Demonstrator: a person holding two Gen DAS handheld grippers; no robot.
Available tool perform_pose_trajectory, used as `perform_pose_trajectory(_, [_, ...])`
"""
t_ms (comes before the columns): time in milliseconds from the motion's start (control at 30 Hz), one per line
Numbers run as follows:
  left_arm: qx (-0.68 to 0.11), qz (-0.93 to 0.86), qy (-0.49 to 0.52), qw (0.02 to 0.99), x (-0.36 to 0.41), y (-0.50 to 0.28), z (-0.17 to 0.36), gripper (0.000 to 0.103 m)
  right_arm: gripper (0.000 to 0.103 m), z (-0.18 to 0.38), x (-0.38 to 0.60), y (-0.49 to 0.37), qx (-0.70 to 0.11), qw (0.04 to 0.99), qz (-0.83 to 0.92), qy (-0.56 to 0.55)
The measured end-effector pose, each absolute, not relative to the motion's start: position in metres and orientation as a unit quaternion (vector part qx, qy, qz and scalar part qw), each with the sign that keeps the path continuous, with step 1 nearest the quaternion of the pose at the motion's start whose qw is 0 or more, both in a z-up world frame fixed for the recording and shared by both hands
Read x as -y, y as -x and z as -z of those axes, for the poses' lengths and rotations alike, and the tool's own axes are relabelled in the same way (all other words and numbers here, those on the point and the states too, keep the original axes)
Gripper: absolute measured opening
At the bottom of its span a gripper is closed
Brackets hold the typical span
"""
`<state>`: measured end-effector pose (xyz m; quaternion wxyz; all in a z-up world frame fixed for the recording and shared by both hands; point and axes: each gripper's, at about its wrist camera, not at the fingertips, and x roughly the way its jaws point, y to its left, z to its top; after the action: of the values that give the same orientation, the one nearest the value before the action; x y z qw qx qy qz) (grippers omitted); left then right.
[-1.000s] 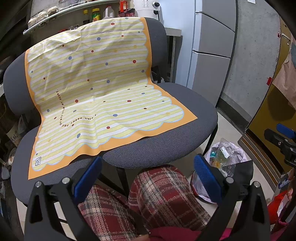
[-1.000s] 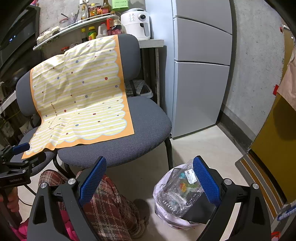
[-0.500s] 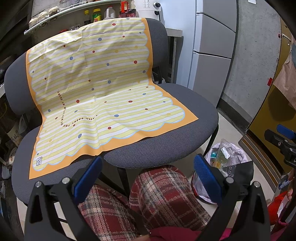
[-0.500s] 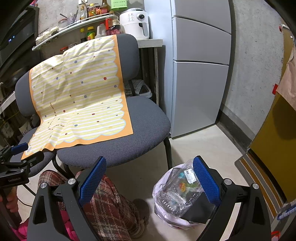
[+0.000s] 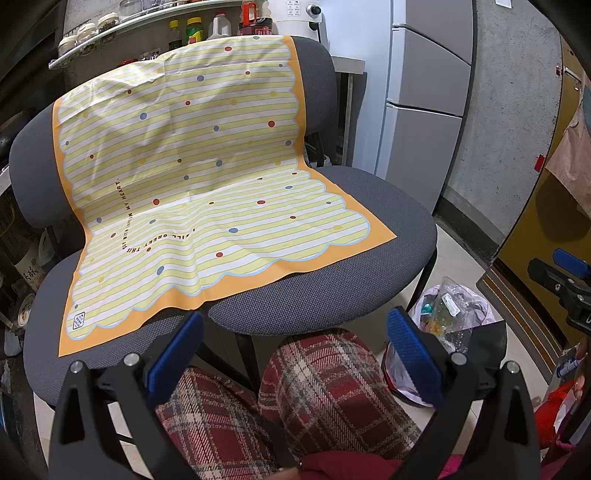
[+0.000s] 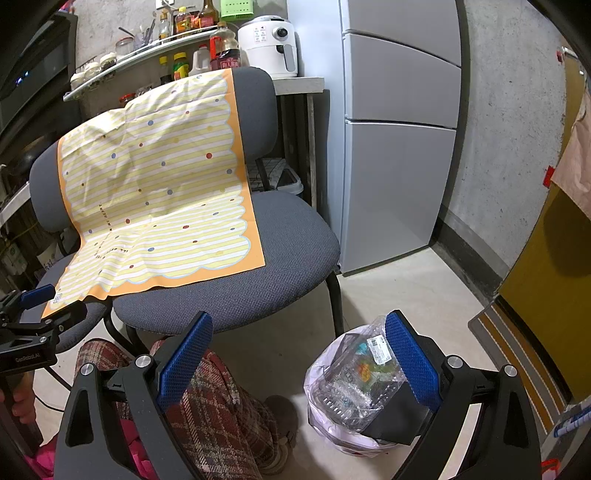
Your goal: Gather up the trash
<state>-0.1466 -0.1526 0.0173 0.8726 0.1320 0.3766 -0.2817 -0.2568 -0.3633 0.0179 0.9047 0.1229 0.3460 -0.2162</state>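
Your left claw (image 5: 295, 354) is spread wide with nothing between its blue pads (image 5: 173, 356), held low above your knees (image 5: 332, 384). Your right claw (image 6: 299, 363) is equally wide and empty, level beside it to the right.

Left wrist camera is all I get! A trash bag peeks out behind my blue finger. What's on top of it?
Observer: In the right wrist view, a clear plastic package with a white label lies on top of the trash bag.
Operator: Is my other gripper holding something?
Observer: No. The right gripper is open and holds nothing.
Operator: What's up above the bottles?
Observer: A green basket, up and to the left of the white air fryer.
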Motion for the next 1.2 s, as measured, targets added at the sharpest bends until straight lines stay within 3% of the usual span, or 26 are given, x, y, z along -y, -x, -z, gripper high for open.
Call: perform_pose_trajectory(1200, [-0.383,0.276,-0.131,0.872,0.1503,0.1475,-0.015,0.096,0.094,-0.0169,0.366,0.2549,-0.347,0.904,0.216,-0.123])
